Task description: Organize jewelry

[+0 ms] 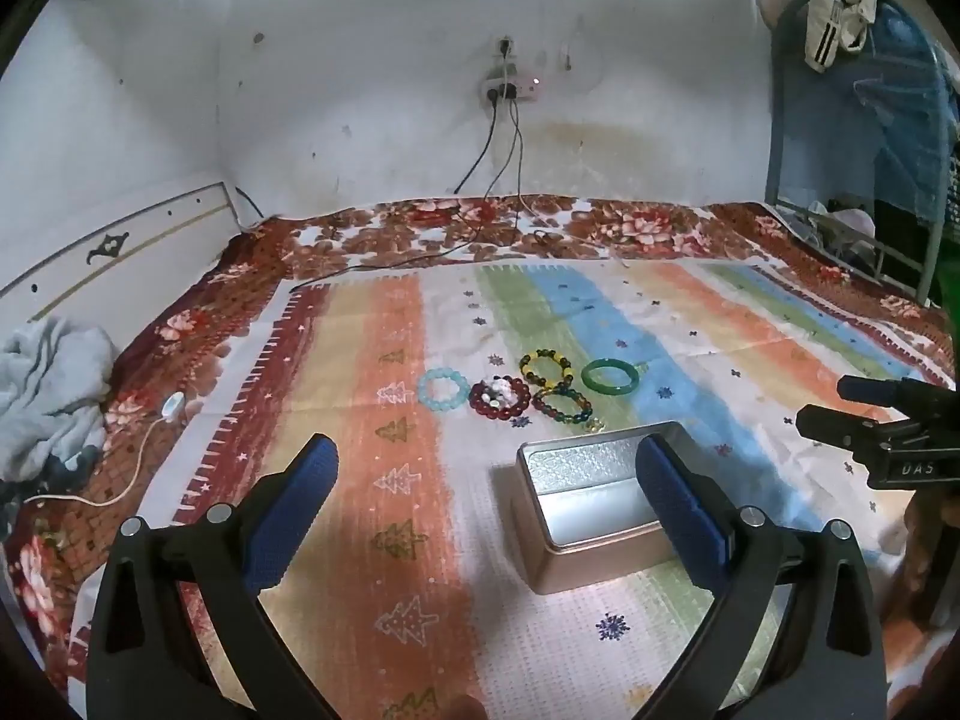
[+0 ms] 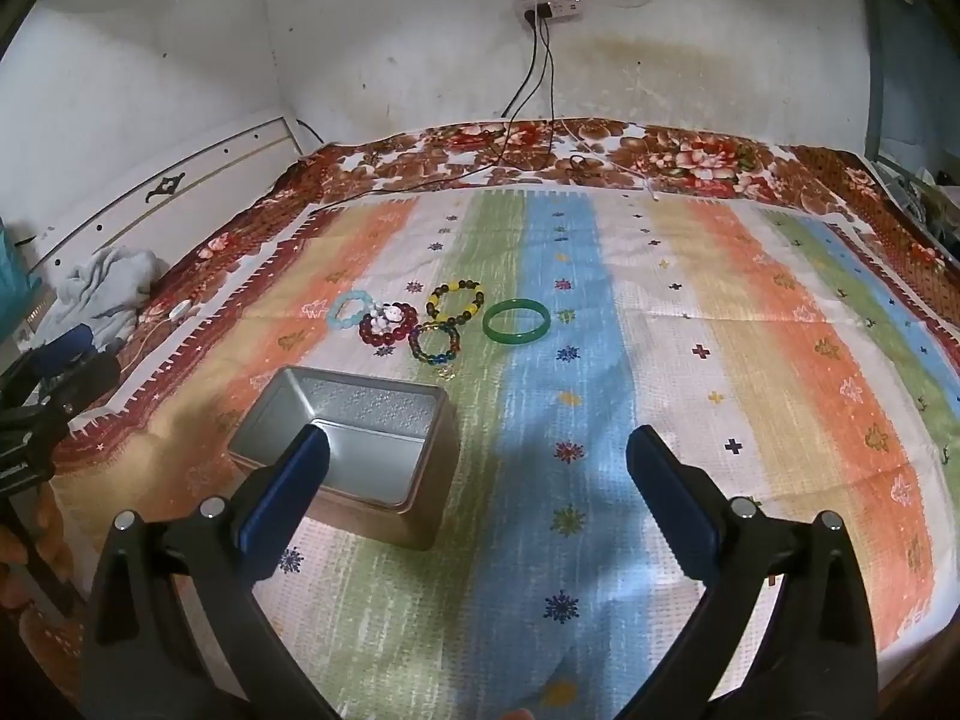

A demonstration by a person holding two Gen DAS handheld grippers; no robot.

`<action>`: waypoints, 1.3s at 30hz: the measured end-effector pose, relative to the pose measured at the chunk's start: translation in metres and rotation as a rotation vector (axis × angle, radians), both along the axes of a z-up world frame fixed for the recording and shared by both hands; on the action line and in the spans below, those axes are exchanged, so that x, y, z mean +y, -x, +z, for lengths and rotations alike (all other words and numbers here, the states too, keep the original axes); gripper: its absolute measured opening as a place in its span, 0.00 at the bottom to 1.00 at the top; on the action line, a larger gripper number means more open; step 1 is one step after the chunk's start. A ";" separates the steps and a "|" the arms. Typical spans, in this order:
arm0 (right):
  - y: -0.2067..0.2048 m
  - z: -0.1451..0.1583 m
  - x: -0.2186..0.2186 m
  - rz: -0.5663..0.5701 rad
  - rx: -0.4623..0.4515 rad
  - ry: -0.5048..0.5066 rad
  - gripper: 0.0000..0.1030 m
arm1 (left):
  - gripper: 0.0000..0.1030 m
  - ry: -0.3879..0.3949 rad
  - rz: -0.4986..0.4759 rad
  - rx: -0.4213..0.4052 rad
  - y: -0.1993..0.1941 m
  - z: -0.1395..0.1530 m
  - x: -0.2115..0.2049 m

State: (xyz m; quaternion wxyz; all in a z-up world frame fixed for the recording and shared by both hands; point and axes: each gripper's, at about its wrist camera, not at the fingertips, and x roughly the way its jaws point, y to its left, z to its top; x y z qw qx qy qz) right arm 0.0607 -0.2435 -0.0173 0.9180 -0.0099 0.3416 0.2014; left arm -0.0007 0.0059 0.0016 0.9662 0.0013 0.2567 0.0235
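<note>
An open metal tin [image 1: 591,501] [image 2: 354,438] sits empty on the striped cloth. Beyond it lie several bracelets: a light blue one [image 1: 443,388] [image 2: 349,310], a dark red one with white beads [image 1: 499,397] [image 2: 389,321], a yellow and dark one [image 1: 547,367] [image 2: 456,299], a multicolour one [image 1: 562,404] [image 2: 434,342], and a green bangle [image 1: 611,376] [image 2: 516,320]. My left gripper [image 1: 489,459] is open and empty, just short of the tin. My right gripper [image 2: 480,450] is open and empty, to the right of the tin.
The striped cloth [image 2: 660,360] covers a floral bedspread [image 2: 690,162]. Cables [image 1: 498,180] run from a wall socket onto the bed. A grey cloth pile [image 1: 48,384] and a white cord lie at the left. A blue metal bed frame [image 1: 840,168] stands at the right.
</note>
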 end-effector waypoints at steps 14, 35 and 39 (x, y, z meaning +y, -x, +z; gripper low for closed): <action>-0.002 0.002 -0.001 0.000 0.001 0.002 0.95 | 0.95 0.004 0.002 0.024 -0.003 -0.003 0.000; -0.003 0.001 0.002 0.003 -0.001 0.008 0.95 | 0.95 0.016 0.010 0.032 -0.003 -0.004 0.008; -0.004 0.002 0.002 0.003 -0.002 0.008 0.95 | 0.95 0.011 0.006 0.036 -0.005 -0.004 0.008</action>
